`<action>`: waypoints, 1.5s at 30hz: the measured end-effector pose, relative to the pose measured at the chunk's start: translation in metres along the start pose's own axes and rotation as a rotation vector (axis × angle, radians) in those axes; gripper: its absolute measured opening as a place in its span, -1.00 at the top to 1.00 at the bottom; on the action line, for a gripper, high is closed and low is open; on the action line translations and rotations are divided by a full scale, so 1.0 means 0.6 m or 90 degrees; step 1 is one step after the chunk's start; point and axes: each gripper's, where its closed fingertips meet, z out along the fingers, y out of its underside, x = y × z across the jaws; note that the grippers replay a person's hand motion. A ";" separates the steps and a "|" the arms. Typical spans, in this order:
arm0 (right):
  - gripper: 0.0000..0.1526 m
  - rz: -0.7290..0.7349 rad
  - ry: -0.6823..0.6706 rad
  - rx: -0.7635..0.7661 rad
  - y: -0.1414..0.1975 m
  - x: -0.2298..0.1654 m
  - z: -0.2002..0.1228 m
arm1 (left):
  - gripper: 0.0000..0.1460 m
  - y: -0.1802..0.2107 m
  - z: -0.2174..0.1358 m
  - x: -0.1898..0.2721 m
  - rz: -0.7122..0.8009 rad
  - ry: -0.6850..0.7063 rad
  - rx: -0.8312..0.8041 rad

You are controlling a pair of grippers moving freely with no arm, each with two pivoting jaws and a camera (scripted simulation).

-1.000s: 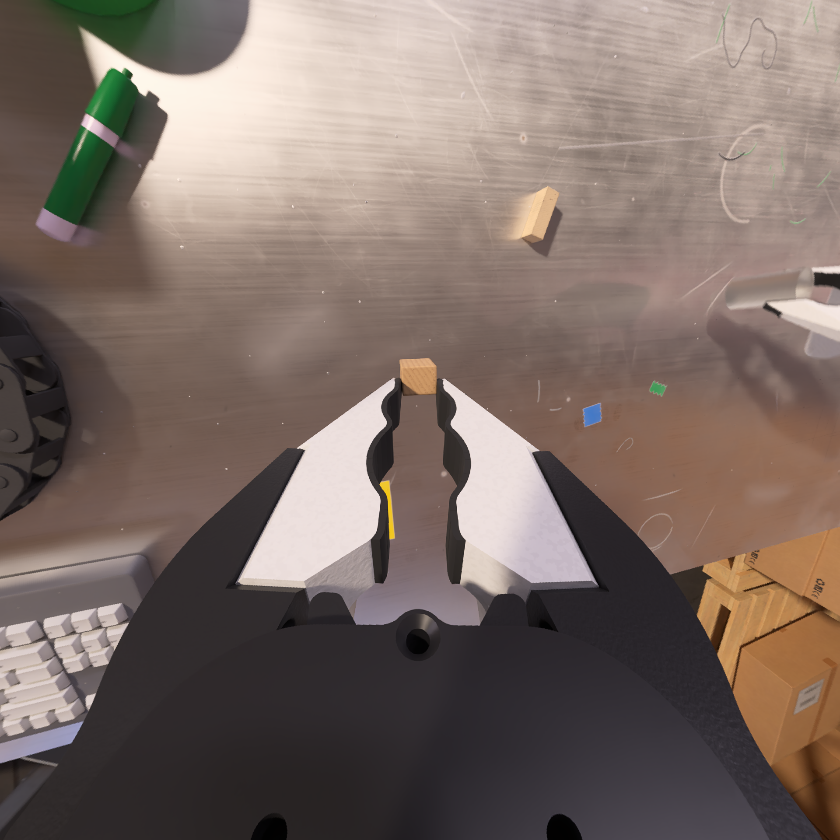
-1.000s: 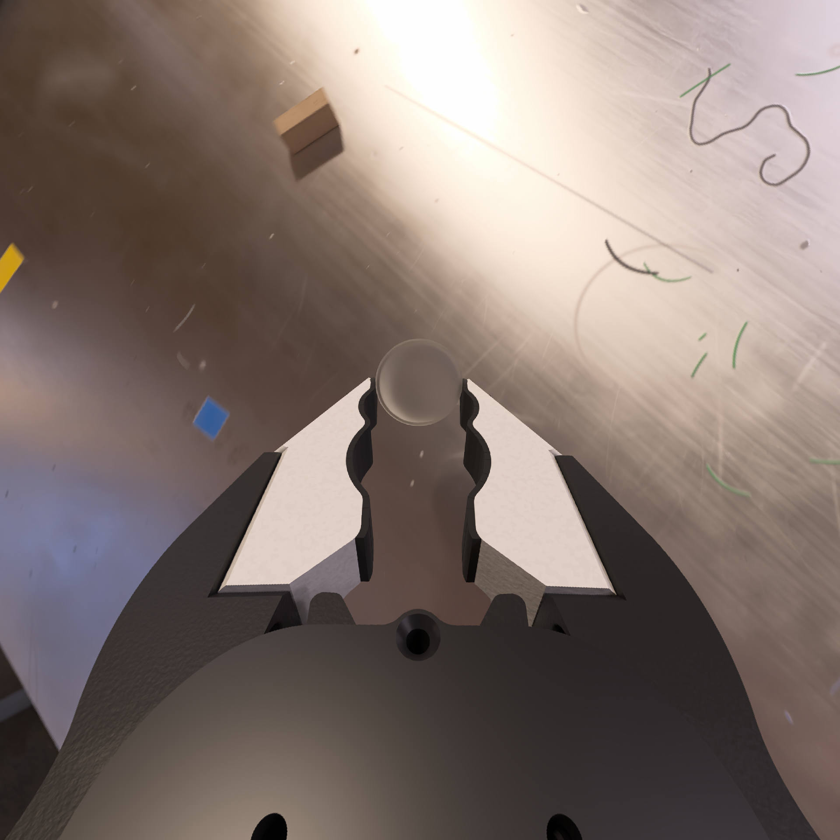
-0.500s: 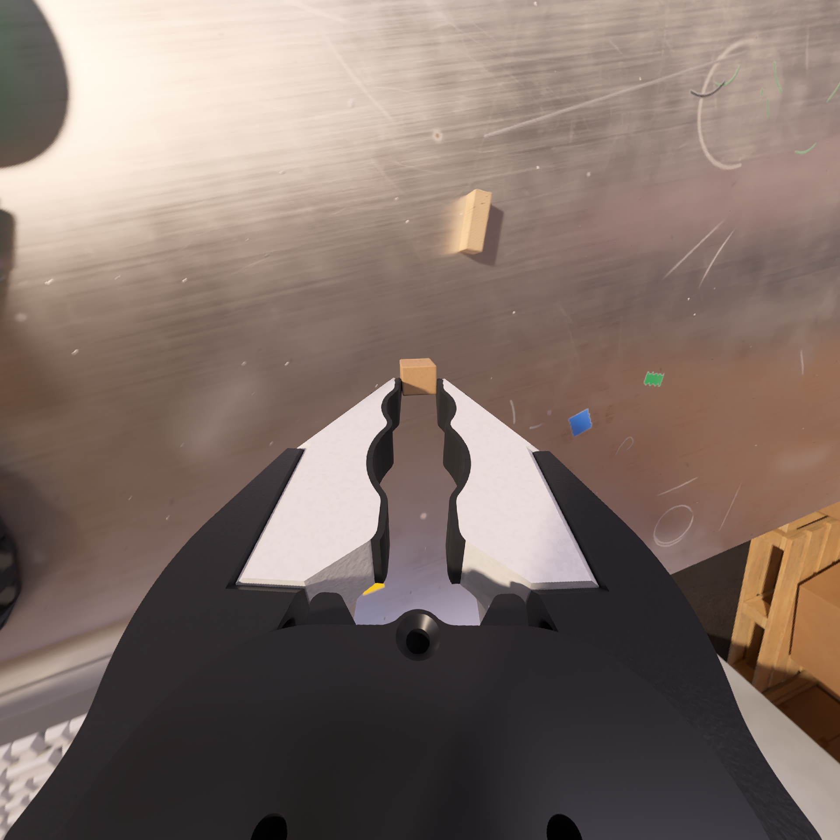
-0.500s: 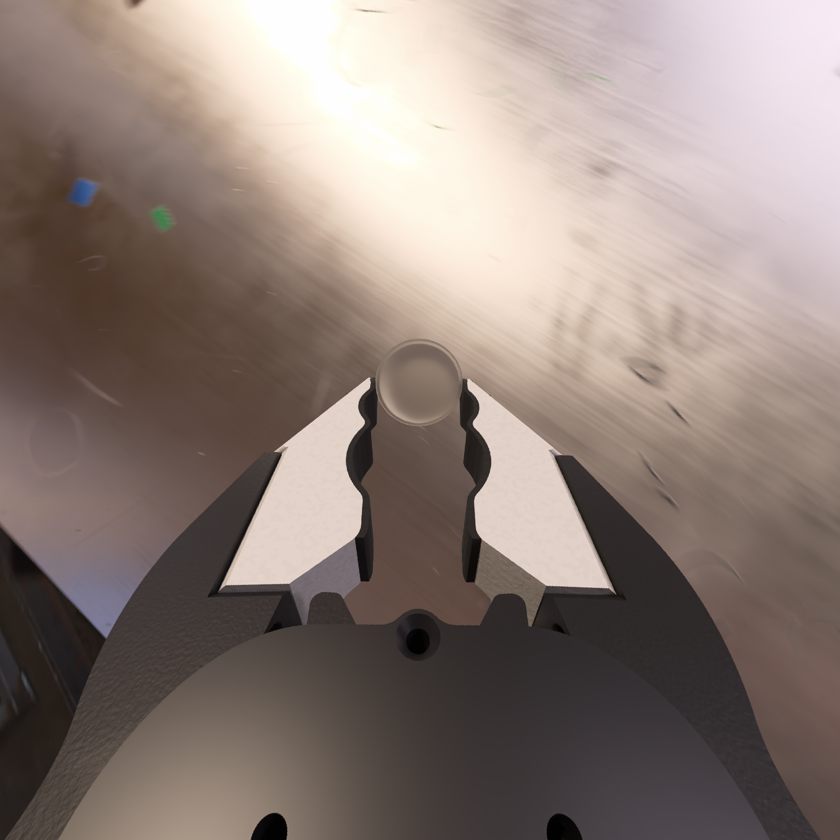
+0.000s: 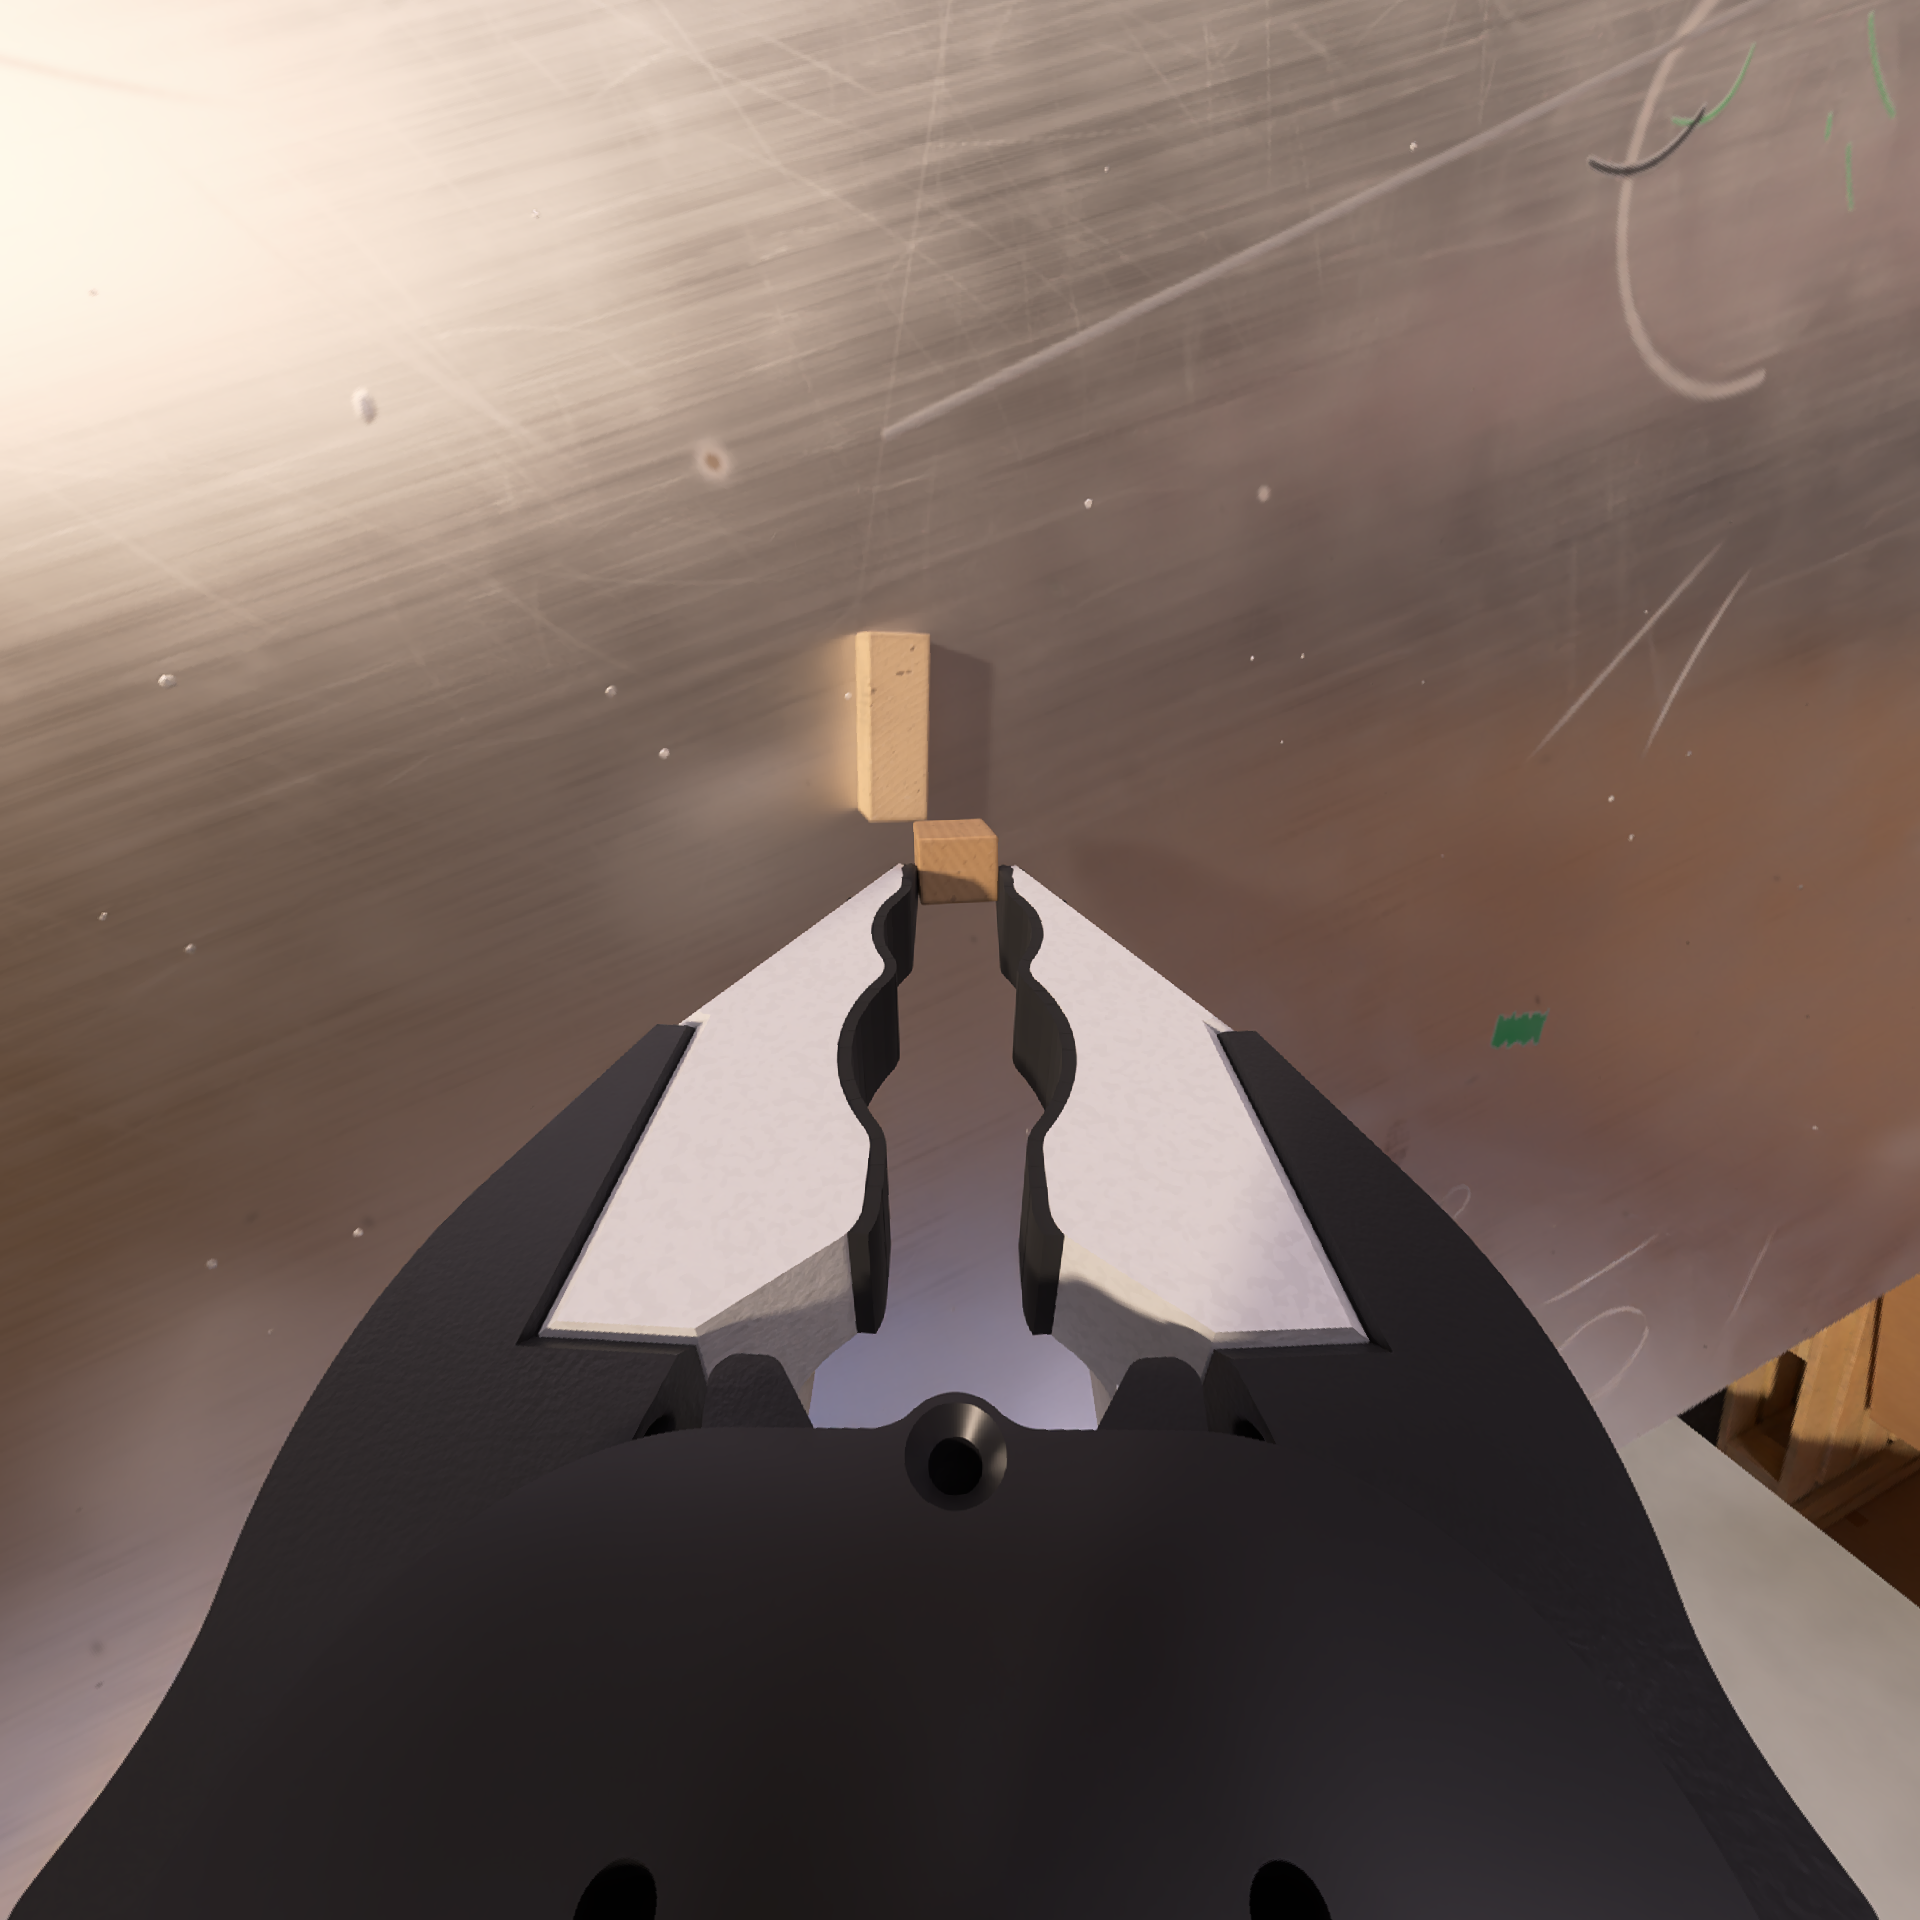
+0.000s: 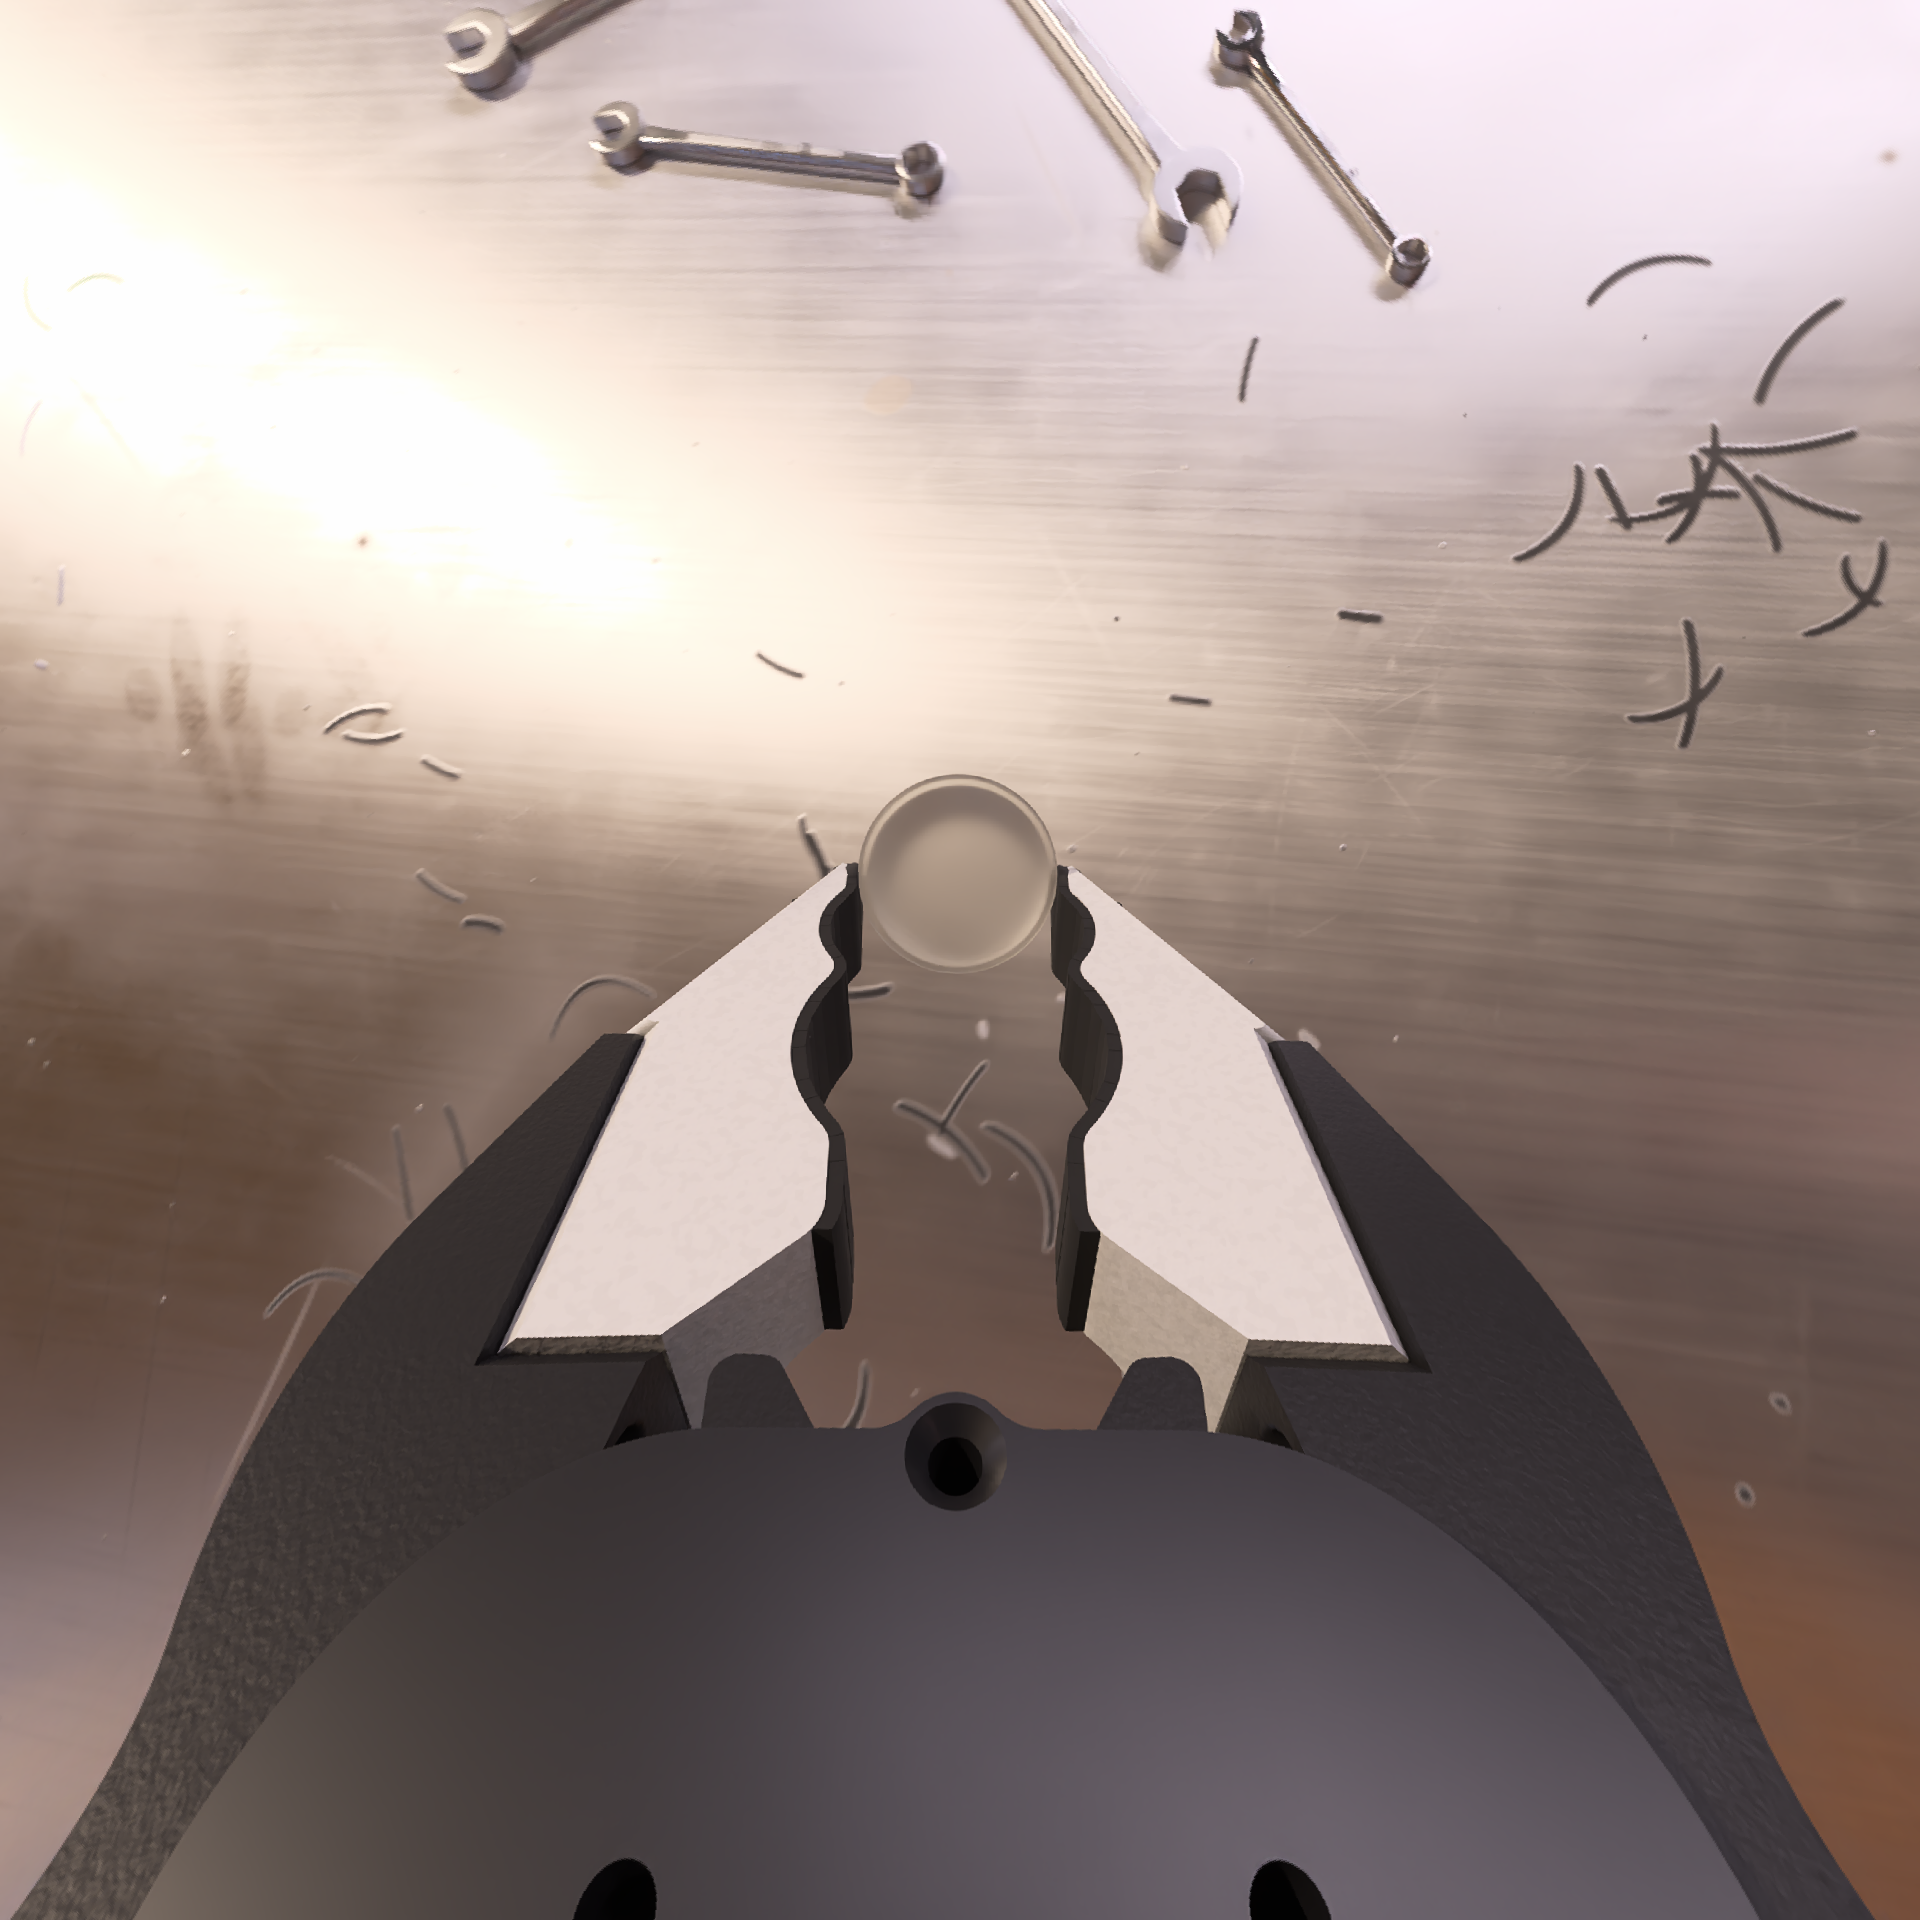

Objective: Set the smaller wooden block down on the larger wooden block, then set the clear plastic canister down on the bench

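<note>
wrench cut by top edge, canister body hidden end-on

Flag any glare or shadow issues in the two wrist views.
Left wrist view: strong glare washes out the bench upper left; the larger wooden block casts a shadow to its right. Right wrist view: glare at left; wrenches stay sharp, clear plastic canister readable.

Pale tan smaller wooden block; lighter beige larger wooden block; clear, faintly grey canister; brushed silver counter, scratched, brown-tinted in places; green scrap; silver wrenches; black left gripper, white pads.
</note>
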 end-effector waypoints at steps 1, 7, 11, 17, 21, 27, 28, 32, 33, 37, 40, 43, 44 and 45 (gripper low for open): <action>0.53 0.009 -0.007 -0.003 -0.002 0.013 0.012 | 0.80 -0.002 0.007 0.003 0.001 -0.001 0.000; 0.53 0.009 -0.013 -0.037 -0.025 0.050 0.074 | 0.80 -0.017 0.022 0.002 0.017 -0.047 0.005; 0.53 0.005 -0.023 -0.046 -0.042 0.053 0.103 | 0.80 -0.024 0.032 -0.005 0.018 -0.070 0.013; 0.53 -0.004 -0.046 -0.071 -0.029 0.054 0.141 | 0.80 -0.025 0.052 -0.012 0.016 -0.064 0.035; 0.53 -0.001 -0.052 -0.049 -0.027 0.054 0.151 | 0.80 -0.024 0.056 -0.015 0.018 -0.063 0.044; 0.53 -0.054 -0.034 -0.070 -0.026 0.059 0.152 | 0.80 -0.024 0.056 -0.015 0.025 -0.078 0.038; 0.53 -0.053 -0.037 -0.070 -0.026 0.060 0.152 | 0.80 -0.023 0.056 -0.015 0.027 -0.080 0.037; 0.53 -0.045 -0.057 -0.064 -0.027 0.064 0.150 | 0.80 -0.023 0.056 -0.014 0.032 -0.083 0.035; 0.53 -0.049 -0.058 -0.065 -0.026 0.065 0.150 | 0.80 -0.023 0.056 -0.014 0.031 -0.081 0.035; 0.53 -0.076 -0.053 -0.080 -0.023 0.069 0.148 | 0.53 -0.024 0.058 -0.013 0.045 -0.081 0.044; 0.53 -0.071 -0.059 -0.077 -0.023 0.069 0.148 | 0.47 -0.027 0.058 -0.014 0.047 -0.085 0.059; 0.45 -0.082 -0.046 -0.077 -0.022 0.072 0.148 | 0.40 -0.031 0.058 -0.016 0.047 -0.088 0.084; 0.34 -0.088 -0.036 -0.074 -0.022 0.075 0.147 | 0.35 -0.032 0.058 -0.017 0.044 -0.088 0.091; 0.22 -0.095 -0.022 -0.070 -0.024 0.078 0.145 | 0.30 -0.033 0.058 -0.019 0.040 -0.093 0.095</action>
